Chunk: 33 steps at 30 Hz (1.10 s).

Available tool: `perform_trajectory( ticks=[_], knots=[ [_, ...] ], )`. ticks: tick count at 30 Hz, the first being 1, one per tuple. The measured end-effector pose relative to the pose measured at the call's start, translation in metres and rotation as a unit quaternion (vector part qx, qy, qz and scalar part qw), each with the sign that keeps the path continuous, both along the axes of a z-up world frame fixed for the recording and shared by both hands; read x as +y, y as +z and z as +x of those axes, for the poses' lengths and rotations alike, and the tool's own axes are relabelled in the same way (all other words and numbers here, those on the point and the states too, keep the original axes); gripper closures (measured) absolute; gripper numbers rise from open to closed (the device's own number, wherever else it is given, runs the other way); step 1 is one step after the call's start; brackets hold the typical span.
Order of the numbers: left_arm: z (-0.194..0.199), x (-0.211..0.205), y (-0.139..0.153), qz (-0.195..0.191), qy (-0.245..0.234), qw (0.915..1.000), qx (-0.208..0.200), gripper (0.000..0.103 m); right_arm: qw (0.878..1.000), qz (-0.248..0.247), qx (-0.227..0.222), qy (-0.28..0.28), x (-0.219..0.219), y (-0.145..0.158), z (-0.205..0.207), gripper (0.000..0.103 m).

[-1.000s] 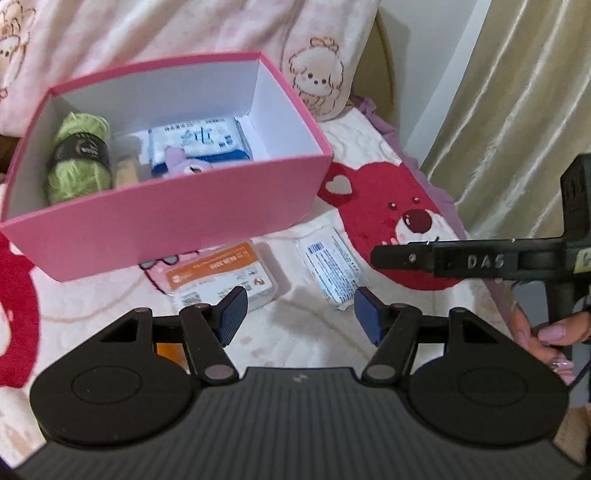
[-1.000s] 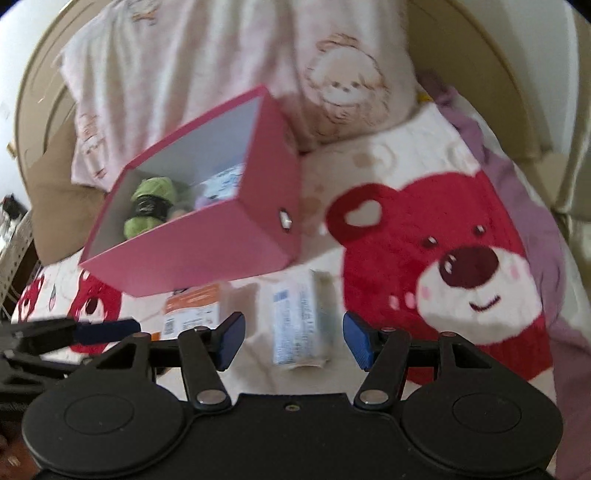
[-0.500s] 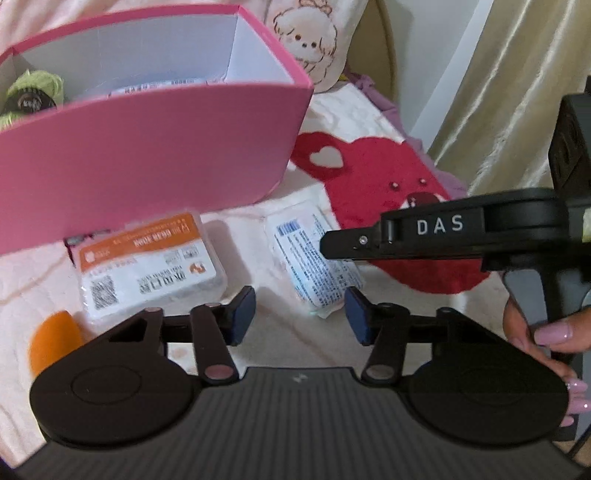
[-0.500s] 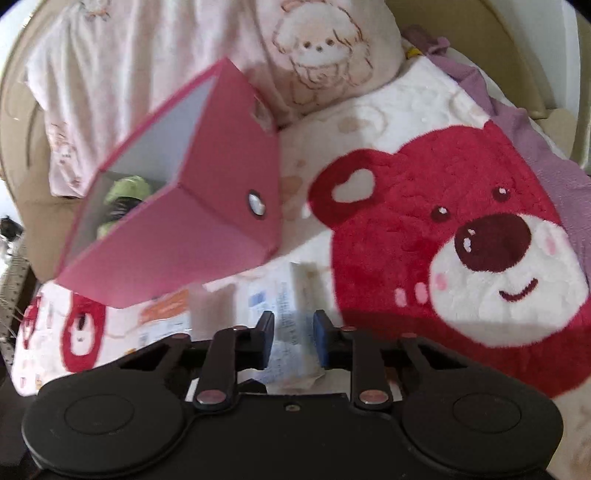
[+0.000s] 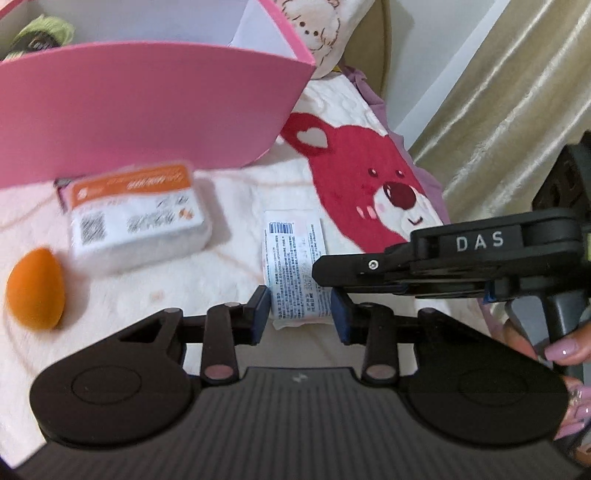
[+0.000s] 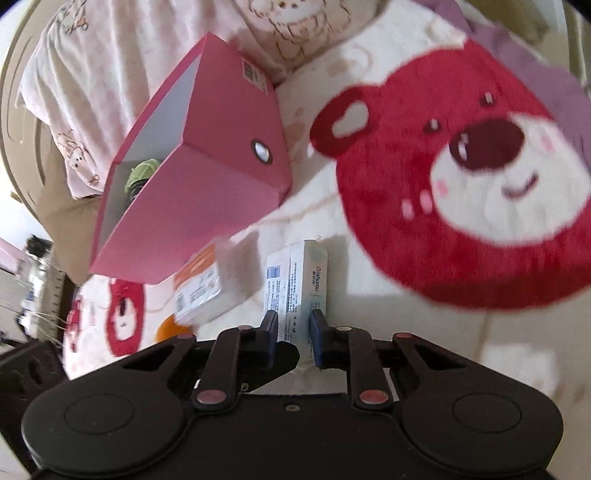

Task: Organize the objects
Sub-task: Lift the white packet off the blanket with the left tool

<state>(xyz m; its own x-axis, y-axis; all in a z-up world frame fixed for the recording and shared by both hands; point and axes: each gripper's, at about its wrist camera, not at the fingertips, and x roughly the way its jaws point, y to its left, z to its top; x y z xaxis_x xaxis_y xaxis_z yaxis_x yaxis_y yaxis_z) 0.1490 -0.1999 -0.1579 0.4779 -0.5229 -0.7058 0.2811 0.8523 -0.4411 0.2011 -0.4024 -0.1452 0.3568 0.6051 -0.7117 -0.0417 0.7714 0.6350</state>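
A white wipes pack with blue print [image 5: 295,266] lies on the bed blanket. My right gripper [image 6: 293,334] is shut on its near end [image 6: 299,291]; in the left wrist view that gripper reaches in from the right [image 5: 424,266]. My left gripper [image 5: 301,319] is open with its fingertips either side of the same pack's near end. A pink box [image 5: 140,110] stands behind, holding green yarn [image 5: 44,31]. An orange-labelled white pack [image 5: 136,218] and an orange sponge egg [image 5: 35,284] lie left of the wipes pack.
The blanket has a large red bear print [image 6: 461,184]. A pillow [image 6: 288,29] leans behind the box. A beige curtain [image 5: 517,92] hangs at the right of the bed. The person's hand [image 5: 554,347] holds the right gripper.
Both grippers moved down toward the white wipes pack. The right gripper closed from open onto the pack. The left gripper narrowed slightly around the pack's end.
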Motion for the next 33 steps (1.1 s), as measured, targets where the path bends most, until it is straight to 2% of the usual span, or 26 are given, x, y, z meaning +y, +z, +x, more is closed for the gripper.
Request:
perform_trajectory(
  ticks=[3, 5, 7, 9, 13, 16, 22, 26, 29, 31, 33],
  knots=[
    [-0.008, 0.007, -0.001, 0.03, 0.0, 0.9995, 0.012, 0.062, 0.999, 0.029, 0.037, 0.009, 0.005, -0.009, -0.002, 0.08],
    [-0.011, 0.008, -0.003, 0.044, -0.005, 0.9986, 0.027, 0.06, 0.998, 0.025, 0.043, 0.028, 0.013, -0.01, -0.003, 0.078],
    [-0.015, 0.01, -0.004, 0.039, -0.01, 0.9986, 0.034, 0.053, 0.999, -0.004, 0.019, 0.04, 0.02, 0.001, -0.007, 0.077],
    [-0.017, 0.01, -0.004, 0.039, -0.01, 0.9986, 0.033, 0.052, 0.998, -0.028, -0.016, 0.05, 0.024, 0.014, -0.011, 0.074],
    [-0.014, 0.011, -0.002, 0.034, 0.011, 0.999, 0.027, 0.059, 0.993, -0.062, -0.094, 0.042, 0.024, 0.027, -0.008, 0.071],
    [-0.012, 0.012, -0.004, 0.025, 0.017, 0.9992, 0.027, 0.066, 0.989, -0.078, -0.115, 0.038, 0.026, 0.021, 0.007, 0.069],
    [-0.012, 0.022, -0.006, -0.002, 0.041, 0.9983, 0.042, 0.067, 0.992, -0.077, -0.092, 0.045, 0.031, -0.002, 0.022, 0.065],
    [-0.013, 0.031, 0.001, -0.006, 0.049, 0.9978, 0.044, 0.067, 0.988, -0.09, -0.099, 0.081, 0.039, 0.004, 0.013, 0.064],
    [-0.013, 0.044, 0.005, -0.023, 0.058, 0.9966, 0.054, 0.067, 0.99, -0.081, -0.071, 0.095, 0.036, 0.005, 0.005, 0.064],
    [-0.013, 0.052, 0.007, -0.017, 0.069, 0.9956, 0.061, 0.069, 0.99, -0.065, -0.048, 0.113, 0.035, 0.003, -0.004, 0.064],
    [-0.013, 0.057, 0.006, -0.011, 0.067, 0.9954, 0.068, 0.069, 0.988, -0.059, -0.045, 0.134, 0.039, 0.005, -0.014, 0.064]
  ],
)
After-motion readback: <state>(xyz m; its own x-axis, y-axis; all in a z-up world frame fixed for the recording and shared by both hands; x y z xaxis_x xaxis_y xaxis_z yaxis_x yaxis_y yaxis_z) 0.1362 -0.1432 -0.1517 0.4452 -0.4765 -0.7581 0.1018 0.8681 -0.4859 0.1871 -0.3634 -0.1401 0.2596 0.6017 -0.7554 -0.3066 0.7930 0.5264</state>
